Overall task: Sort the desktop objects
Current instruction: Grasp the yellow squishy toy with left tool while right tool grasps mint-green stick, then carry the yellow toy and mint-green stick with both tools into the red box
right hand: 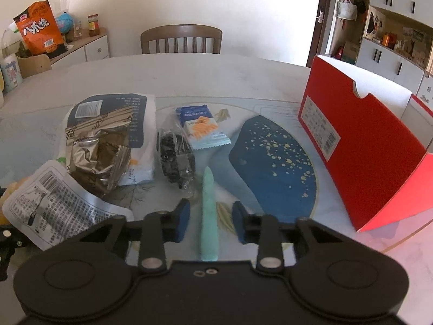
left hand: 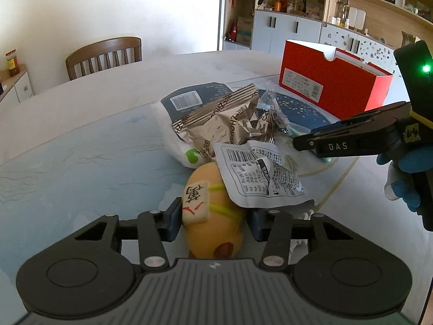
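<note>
I had the left gripper (left hand: 213, 220) with its jaws against the flanks of the yellow plush toy (left hand: 213, 216), while the right gripper (right hand: 209, 220) stood apart astride the mint-green stick (right hand: 209, 211), lying lengthwise along its fingers.

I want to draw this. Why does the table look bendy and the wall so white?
Left wrist view: the fisheye lens curves the table edge, and daylight washes out the wall. Right wrist view: the same bending tilts the red box; the black corners are the lens rim.
</note>
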{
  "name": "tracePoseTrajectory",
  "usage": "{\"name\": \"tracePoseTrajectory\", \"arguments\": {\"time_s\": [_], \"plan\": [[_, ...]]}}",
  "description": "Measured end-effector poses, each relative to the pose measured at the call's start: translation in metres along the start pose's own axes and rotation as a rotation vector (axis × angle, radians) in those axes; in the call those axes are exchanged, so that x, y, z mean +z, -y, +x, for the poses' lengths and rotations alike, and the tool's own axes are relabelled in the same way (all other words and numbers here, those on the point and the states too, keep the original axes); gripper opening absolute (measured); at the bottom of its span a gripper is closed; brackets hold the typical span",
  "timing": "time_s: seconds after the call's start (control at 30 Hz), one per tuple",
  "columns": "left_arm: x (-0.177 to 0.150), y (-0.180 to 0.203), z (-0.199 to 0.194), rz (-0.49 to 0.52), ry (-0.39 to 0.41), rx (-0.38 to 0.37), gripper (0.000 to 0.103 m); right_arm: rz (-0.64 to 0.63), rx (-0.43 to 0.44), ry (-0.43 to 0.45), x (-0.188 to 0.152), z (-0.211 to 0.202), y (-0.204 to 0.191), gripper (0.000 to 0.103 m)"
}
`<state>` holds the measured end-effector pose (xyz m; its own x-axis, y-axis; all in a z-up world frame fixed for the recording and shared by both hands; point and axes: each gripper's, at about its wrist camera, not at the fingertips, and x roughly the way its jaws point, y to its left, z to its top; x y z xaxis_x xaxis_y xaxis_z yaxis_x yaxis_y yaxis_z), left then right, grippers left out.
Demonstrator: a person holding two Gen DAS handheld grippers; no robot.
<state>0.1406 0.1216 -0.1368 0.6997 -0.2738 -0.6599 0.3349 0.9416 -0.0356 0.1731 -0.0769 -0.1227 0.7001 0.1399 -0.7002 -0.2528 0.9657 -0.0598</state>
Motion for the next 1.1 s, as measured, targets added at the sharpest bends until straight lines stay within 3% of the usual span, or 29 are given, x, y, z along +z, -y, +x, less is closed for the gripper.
{"name": "tracePoseTrajectory", "arguments": {"time_s": [0.07, 0.1, 0.47, 1.1], "plan": [[0.0, -0.001, -0.001, -0.003, 0.004, 0.017, 0.045, 0.006, -0.005, -0.005, 0.001, 0.001, 0.002, 0.012], [-0.001, -0.003, -0.002, -0.01, 0.007, 0.018, 0.045, 0.009, -0.006, -0.008, 0.001, 0.001, 0.003, 0.011], [0.007, -0.012, -0.019, -0.038, 0.015, 0.083, 0.043, 0.023, -0.029, -0.013, -0.001, -0.006, 0.01, 0.01], [0.039, 0.012, -0.064, -0.027, 0.055, 0.09, 0.043, 0.07, 0.002, 0.036, 0.006, -0.065, 0.03, 0.01]]}}
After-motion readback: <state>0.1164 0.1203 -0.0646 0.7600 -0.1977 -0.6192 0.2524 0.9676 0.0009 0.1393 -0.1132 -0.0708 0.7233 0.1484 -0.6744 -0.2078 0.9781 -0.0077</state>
